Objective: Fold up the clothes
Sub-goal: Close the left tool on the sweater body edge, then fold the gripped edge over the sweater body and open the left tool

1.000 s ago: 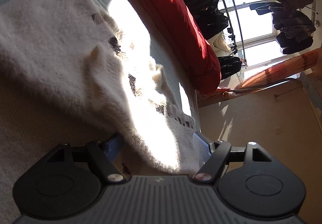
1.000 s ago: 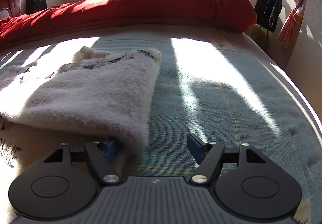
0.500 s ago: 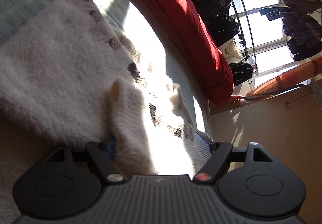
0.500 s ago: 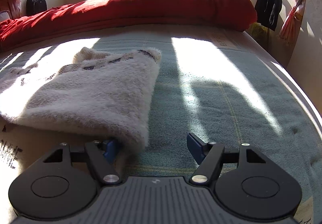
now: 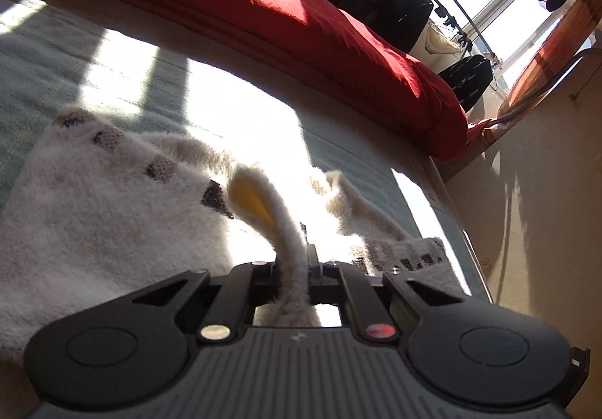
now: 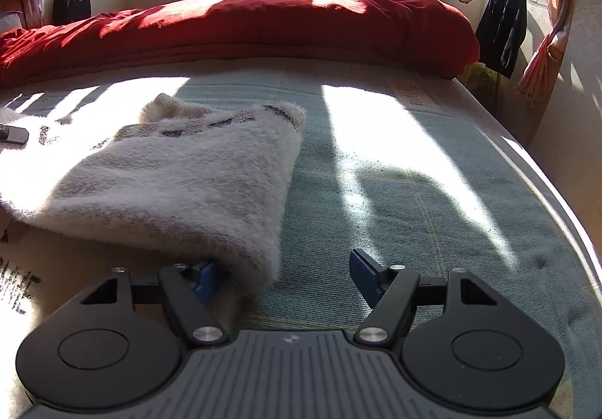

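You are working on a fuzzy, cream-white knit sweater (image 5: 113,216) with a band of dark woven blocks, thick and shaggy in texture, lying partly folded on a flat, pale teal bedcover (image 6: 432,193) of fine, tight weave that is striped with hard sunlight. Behind it a puffy red duvet (image 6: 263,31) runs in a long soft roll across the far side of the bed, and dark clothes (image 6: 500,28) hang on a curved rail by the window. Your left gripper (image 5: 297,268) is clamped tight on a narrow fold of the sweater: the fluffy strip rises from between the pressed-together black jaws and curls over toward the garment's body, showing a smooth yellowish inner face at its tip. Your right gripper (image 6: 282,276) stands wide apart and holds nothing; its blue-padded left finger (image 6: 205,278) is tucked against the near rounded corner of the folded sweater, which bulges into the gap between the jaws, while the right finger (image 6: 365,274) sits clear over bare bedcover.
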A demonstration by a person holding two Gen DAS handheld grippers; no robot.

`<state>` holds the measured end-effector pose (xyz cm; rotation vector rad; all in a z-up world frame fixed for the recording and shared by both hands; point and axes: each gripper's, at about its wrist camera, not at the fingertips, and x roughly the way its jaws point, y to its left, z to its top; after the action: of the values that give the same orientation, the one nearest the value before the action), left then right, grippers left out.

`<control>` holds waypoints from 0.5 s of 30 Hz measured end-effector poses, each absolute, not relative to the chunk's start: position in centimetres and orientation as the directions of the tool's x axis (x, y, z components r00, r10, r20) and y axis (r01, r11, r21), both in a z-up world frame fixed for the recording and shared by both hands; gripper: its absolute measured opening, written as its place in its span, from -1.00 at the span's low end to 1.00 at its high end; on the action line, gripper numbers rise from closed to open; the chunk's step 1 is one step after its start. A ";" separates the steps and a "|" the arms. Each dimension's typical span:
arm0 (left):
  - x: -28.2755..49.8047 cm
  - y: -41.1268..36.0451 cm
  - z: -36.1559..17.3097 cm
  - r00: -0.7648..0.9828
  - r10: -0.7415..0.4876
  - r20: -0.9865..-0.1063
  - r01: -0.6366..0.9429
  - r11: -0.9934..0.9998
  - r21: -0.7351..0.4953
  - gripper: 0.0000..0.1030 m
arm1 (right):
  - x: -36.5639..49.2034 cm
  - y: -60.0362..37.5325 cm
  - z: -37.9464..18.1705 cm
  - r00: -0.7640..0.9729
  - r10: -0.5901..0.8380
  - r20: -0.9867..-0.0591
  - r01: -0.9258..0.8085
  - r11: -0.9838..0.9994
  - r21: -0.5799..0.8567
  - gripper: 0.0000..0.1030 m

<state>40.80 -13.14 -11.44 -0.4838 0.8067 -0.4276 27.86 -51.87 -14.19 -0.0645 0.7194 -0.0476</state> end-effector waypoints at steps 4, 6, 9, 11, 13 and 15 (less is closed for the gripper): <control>41.9 -12.9 -11.6 0.603 -0.525 -0.600 0.157 0.816 -0.556 -0.91 | 28.1 -51.5 -14.4 0.745 -0.070 -0.664 0.011 0.996 -0.092 0.43; 42.0 -12.6 -12.8 0.591 -0.505 -0.630 0.138 0.832 -0.537 -0.90 | 28.0 -51.7 -14.5 0.746 -0.065 -0.663 0.012 0.996 -0.084 0.43; 42.1 -12.0 -15.1 0.581 -0.463 -0.669 0.106 0.858 -0.502 -0.80 | 27.8 -51.7 -14.5 0.742 -0.061 -0.668 0.010 0.997 -0.080 0.43; 42.2 -11.3 -15.5 0.573 -0.481 -0.663 0.082 0.839 -0.538 -0.73 | 27.6 -51.6 -14.4 0.737 -0.062 -0.673 0.007 0.997 -0.083 0.43; 41.9 -10.8 -14.7 0.570 -0.479 -0.668 0.081 0.841 -0.534 -0.72 | 27.0 -51.7 -13.7 0.732 -0.057 -0.678 -0.005 0.996 -0.089 0.43; 41.1 -10.4 -13.3 0.590 -0.419 -0.690 0.106 0.888 -0.448 -0.68 | 26.2 -51.8 -13.0 0.727 -0.048 -0.685 -0.026 0.995 -0.098 0.41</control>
<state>41.06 -10.43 -13.28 -0.3822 0.8922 -0.3141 26.23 -51.78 -12.96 -0.1029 0.7572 -0.0126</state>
